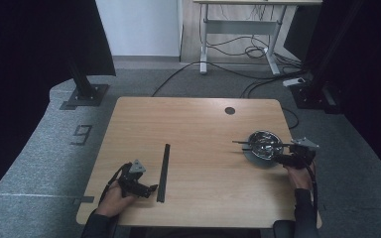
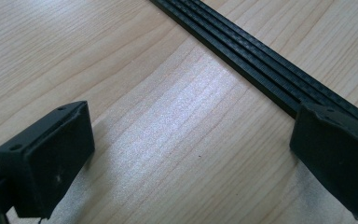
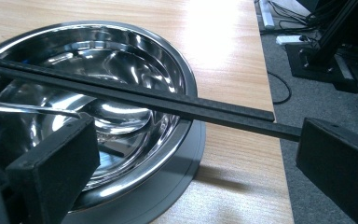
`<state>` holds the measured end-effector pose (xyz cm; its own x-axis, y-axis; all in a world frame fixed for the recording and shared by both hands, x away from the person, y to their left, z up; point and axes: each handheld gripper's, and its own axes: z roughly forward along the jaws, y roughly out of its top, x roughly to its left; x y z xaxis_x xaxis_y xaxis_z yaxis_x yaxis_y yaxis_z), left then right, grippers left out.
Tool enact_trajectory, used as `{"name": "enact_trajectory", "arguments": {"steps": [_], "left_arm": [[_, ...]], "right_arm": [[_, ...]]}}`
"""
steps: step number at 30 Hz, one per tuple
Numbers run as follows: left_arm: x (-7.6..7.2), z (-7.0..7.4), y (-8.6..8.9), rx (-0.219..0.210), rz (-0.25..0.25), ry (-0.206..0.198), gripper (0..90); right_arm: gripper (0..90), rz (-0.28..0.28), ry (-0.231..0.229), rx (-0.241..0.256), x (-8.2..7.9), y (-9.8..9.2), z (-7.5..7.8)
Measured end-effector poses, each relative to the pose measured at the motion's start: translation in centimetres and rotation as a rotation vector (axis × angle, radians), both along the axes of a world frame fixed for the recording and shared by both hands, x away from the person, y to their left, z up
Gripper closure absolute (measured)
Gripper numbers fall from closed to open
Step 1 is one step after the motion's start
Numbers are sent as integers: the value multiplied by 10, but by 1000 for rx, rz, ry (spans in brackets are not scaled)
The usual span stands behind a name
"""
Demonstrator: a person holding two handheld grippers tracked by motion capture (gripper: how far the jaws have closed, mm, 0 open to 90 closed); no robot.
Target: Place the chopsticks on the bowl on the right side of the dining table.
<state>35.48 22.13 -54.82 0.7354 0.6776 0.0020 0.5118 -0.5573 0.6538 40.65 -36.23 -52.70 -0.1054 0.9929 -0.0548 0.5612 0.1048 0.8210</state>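
Left to right, with the steel bowl (image 1: pixel 264 143) as the reference point. Well to the left of the bowl, near the front edge of the wooden table (image 1: pixel 198 119), the left gripper (image 1: pixel 150 189) lies low over the wood, held by the person's left hand (image 1: pixel 113 199). Its jaws stand wide apart and released, with bare wood between them. In the left gripper view the left gripper (image 2: pixel 186 154) has its far jaw just at the edge of a long black strip (image 2: pixel 261 60); whether they touch cannot be told.

That black strip (image 1: pixel 163 172) lies flat on the table, running from front to back, just beside the left gripper and well apart from the bowl.

The bowl sits on a grey disc (image 1: pixel 258 158) near the right edge of the table. A pair of black chopsticks (image 1: pixel 258 144) lies across the rim of the bowl, their ends jutting out on both sides.

The right gripper (image 1: pixel 280 157), held by the right hand (image 1: pixel 300 176), hangs just to the right front of the bowl. In the right gripper view the right gripper (image 3: pixel 191 158) has its jaws spread and released, one over the bowl (image 3: pixel 121 79), the other beyond the end of the chopsticks (image 3: pixel 135 95). A thin metal utensil (image 3: pixel 28 108) lies inside the bowl.
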Motion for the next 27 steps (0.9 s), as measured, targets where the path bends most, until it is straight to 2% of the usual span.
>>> {"name": "enact_trajectory", "arguments": {"steps": [11,15,18,24,27], "left_arm": [[0,0,0,0,0,0,0],[0,0,0,0,0,0,0],[0,0,0,0,0,0,0],[0,0,0,0,0,0,0],[0,0,0,0,0,0,0]], "right_arm": [[0,-13,-17,19,3,-7,-7],[0,-28,-26,10,4,-9,-8],[0,-28,-23,38,5,-13,-8],[0,-37,-34,33,6,-16,-8],[0,-39,-39,52,7,-20,-9]]}}
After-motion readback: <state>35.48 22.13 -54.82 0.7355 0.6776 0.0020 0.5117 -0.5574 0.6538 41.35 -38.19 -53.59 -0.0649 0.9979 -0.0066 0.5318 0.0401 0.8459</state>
